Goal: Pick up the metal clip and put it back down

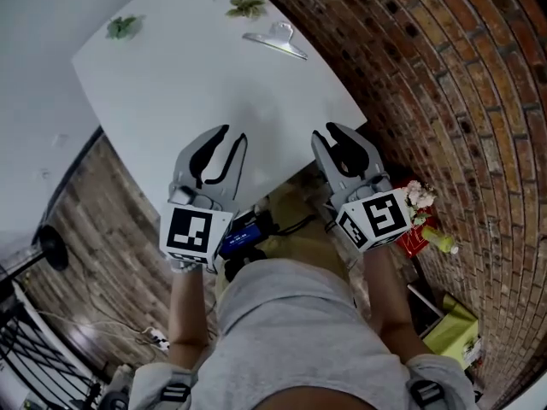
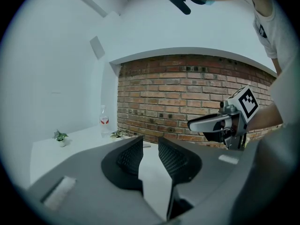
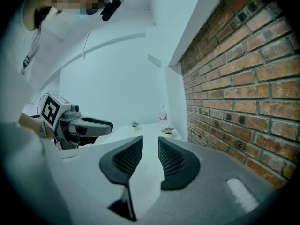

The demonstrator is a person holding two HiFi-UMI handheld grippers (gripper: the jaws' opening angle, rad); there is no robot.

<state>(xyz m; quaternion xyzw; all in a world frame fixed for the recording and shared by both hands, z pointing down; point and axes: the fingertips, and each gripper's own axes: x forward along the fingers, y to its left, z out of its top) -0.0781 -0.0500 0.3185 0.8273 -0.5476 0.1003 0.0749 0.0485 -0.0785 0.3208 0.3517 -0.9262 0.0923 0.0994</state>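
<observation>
The metal clip lies flat on the white table near its far right edge, by the brick wall. Both grippers hover over the table's near edge, well short of the clip. My left gripper is open, with a narrow gap between its dark ribbed pads and nothing in it. My right gripper is open too, and its pads hold nothing. In the left gripper view the right gripper shows side-on; in the right gripper view the left gripper does.
Two small potted plants and a water bottle stand at the table's far end. A brick wall runs along the right side. Cables and a blue device lie on the wooden floor below the near edge.
</observation>
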